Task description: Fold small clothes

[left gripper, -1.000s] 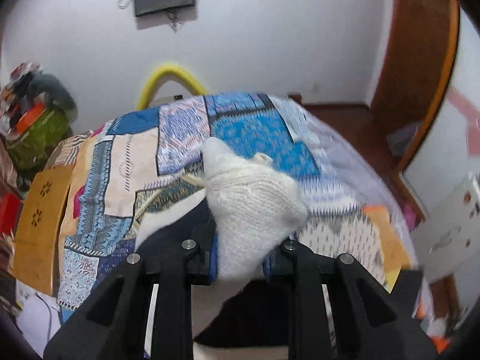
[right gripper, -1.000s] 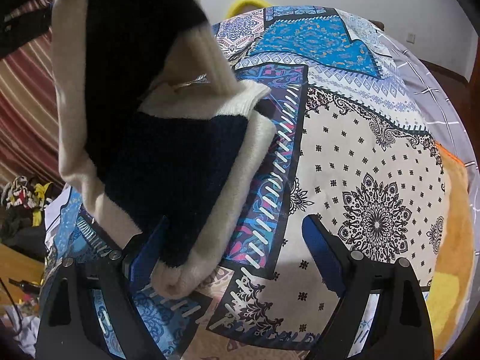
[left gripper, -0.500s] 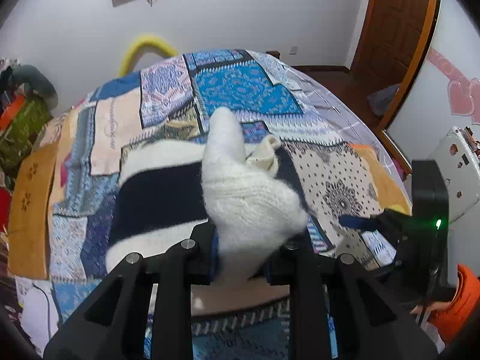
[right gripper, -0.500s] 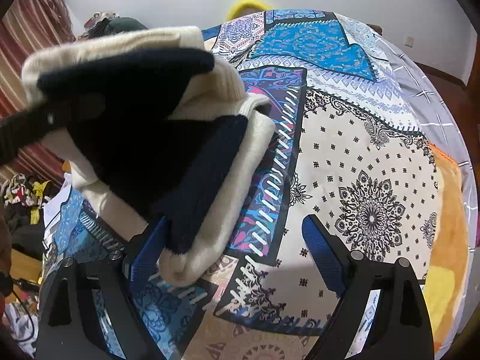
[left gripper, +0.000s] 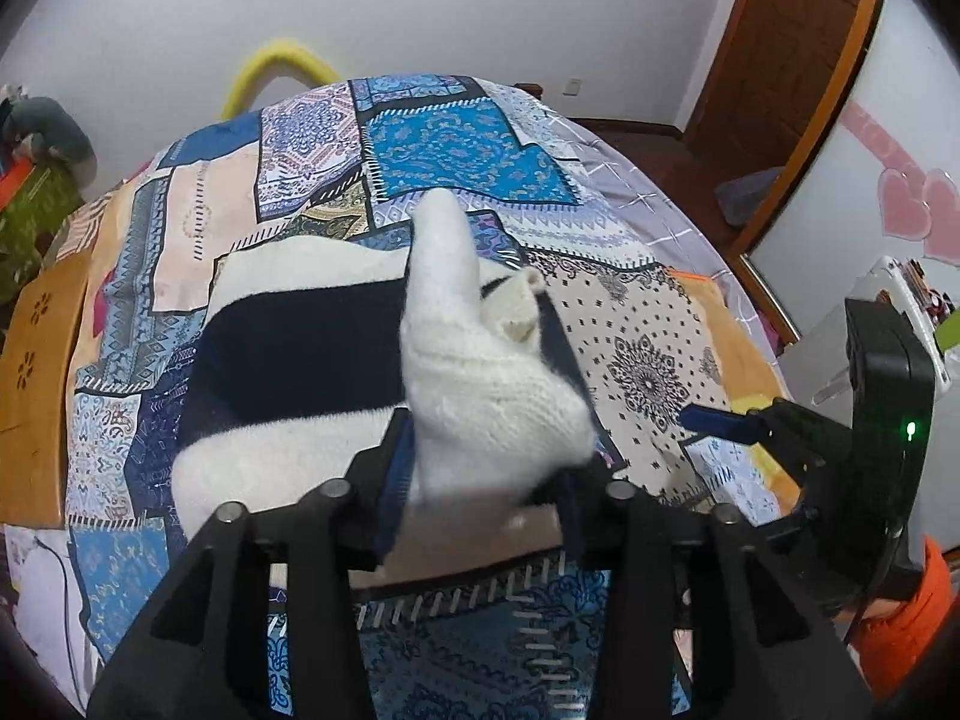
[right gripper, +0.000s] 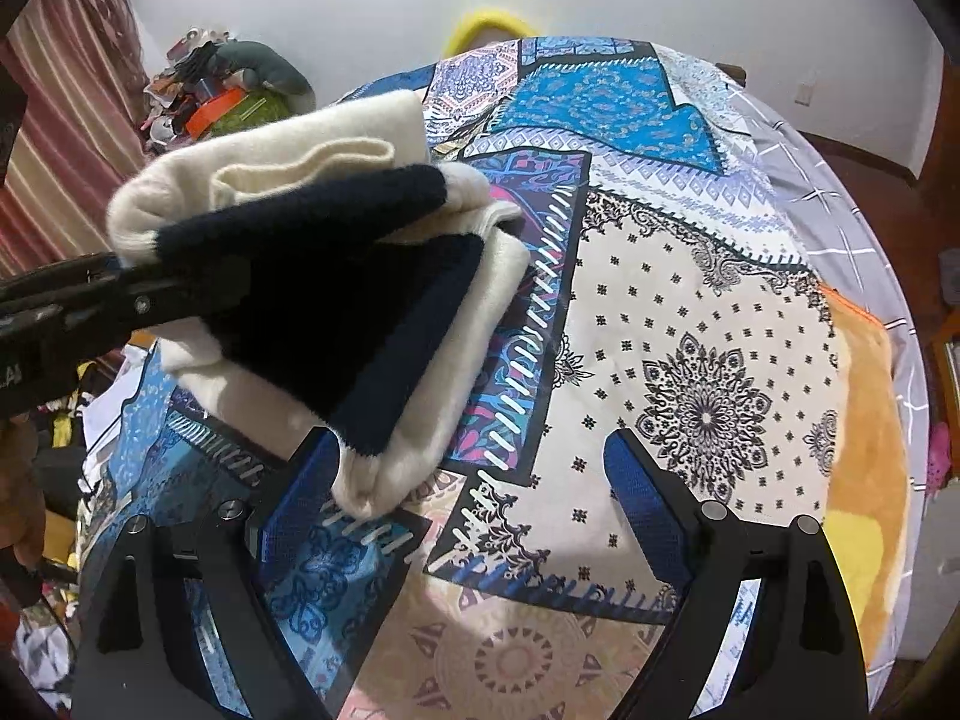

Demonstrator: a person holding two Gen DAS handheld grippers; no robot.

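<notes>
A small cream and navy striped knit sweater (left gripper: 288, 360) lies partly folded on the patchwork bedspread (left gripper: 468, 150). My left gripper (left gripper: 480, 480) is shut on a bunched cream part of it and holds that fold over the lower layers; the sweater also shows in the right wrist view (right gripper: 336, 300), with the left gripper (right gripper: 120, 306) entering from the left. My right gripper (right gripper: 474, 498) is open and empty, low over the bedspread (right gripper: 690, 330), its left finger (right gripper: 300, 498) beside the sweater's near corner. It also shows at the right of the left wrist view (left gripper: 720, 420).
The bed's right edge drops to a wooden floor and a brown door (left gripper: 780, 48). A yellow curved tube (left gripper: 276, 66) stands behind the bed. Cluttered clothes and toys (right gripper: 228, 90) lie at the left. An orange blanket (right gripper: 864, 420) lies at the right.
My left gripper has carried the sweater's fold down and over the lower layers. The raised cloth has dropped from high in the right wrist view. My right gripper has stayed open and still.
</notes>
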